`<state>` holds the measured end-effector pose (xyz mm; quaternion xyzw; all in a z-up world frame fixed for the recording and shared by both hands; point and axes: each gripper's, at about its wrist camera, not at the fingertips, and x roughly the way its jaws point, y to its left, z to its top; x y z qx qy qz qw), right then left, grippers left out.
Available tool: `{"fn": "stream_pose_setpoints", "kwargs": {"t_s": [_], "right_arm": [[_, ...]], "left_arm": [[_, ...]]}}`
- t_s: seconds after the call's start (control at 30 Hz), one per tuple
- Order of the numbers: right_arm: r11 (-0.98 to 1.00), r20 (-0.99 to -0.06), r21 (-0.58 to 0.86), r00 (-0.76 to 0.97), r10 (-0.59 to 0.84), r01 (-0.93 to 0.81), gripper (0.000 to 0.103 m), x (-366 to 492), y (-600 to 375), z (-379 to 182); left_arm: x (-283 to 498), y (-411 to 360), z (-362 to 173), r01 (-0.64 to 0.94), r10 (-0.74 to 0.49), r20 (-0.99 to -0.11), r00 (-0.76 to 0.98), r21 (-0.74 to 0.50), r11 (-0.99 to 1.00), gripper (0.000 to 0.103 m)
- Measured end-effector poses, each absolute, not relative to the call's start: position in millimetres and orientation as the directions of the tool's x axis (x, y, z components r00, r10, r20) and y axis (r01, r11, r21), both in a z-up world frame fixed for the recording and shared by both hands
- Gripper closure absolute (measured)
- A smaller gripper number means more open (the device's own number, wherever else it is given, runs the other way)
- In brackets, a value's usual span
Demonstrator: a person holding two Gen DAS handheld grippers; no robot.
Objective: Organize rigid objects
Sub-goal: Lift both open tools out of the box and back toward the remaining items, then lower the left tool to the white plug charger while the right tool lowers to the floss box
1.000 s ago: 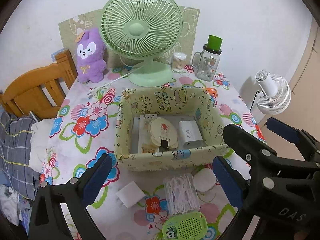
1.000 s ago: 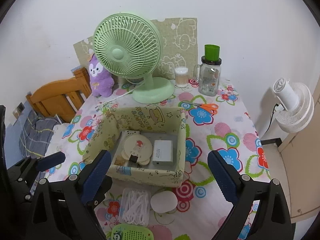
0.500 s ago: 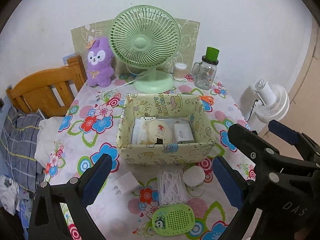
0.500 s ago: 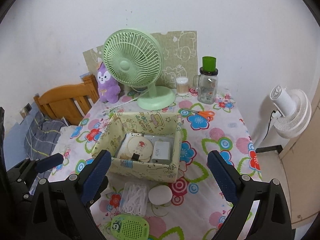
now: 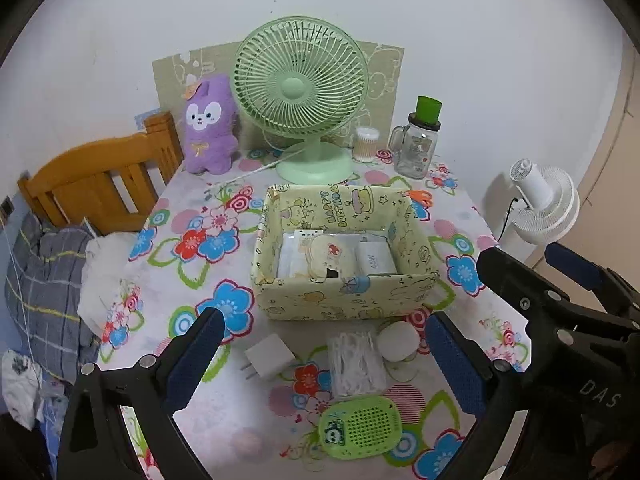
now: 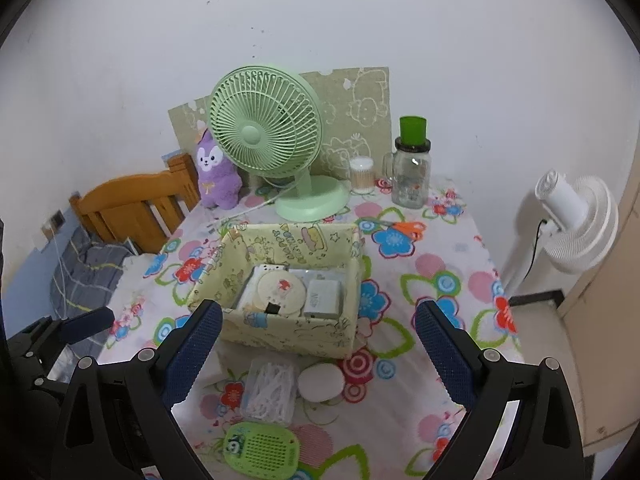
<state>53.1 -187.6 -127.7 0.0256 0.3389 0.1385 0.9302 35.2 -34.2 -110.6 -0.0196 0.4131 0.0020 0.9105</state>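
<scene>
Both tools, left tool (image 5: 320, 356) and right tool (image 6: 318, 344), hang released above the table (image 6: 448, 248), holding nothing. At 12 o'clock sits the yellow storage box (image 5: 344, 300); a white charger plug (image 5: 269, 360), cotton-swab pack (image 5: 356, 362), white round case (image 5: 398, 340) and green perforated case (image 5: 360, 426) lie just before it.

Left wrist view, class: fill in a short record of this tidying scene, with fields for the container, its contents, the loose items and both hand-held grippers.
container: patterned box on floral table
contents: round cream item, white 45W charger
loose items: white plug adapter, packet of white pieces, white round case, green perforated case
left hand-held gripper: open, empty
right hand-held gripper: open, empty
</scene>
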Motion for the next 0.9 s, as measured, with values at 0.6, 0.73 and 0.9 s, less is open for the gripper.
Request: {"fn": "stream_pose_setpoints", "kwargs": {"t_s": [0.6,0.73,0.9], "right_arm": [[0.986,-0.684,0.121,0.71,0.167,-0.116,0.005,41,-165,-182],[0.989,-0.698,0.12,0.701,0.149,-0.091,0.005,40,-161,-192],[0.991,-0.717,0.122,0.685,0.131,-0.062,0.005,41,-156,-205]], "left_arm": [[33,-5,-164,-0.013,-0.032,-0.791,0.611,-0.05,0.999,0.001],[40,0,-176,0.003,-0.031,-0.803,0.595,-0.036,0.999,0.002],[45,6,-191,0.029,-0.052,-0.818,0.572,-0.043,0.999,0.002]]}}
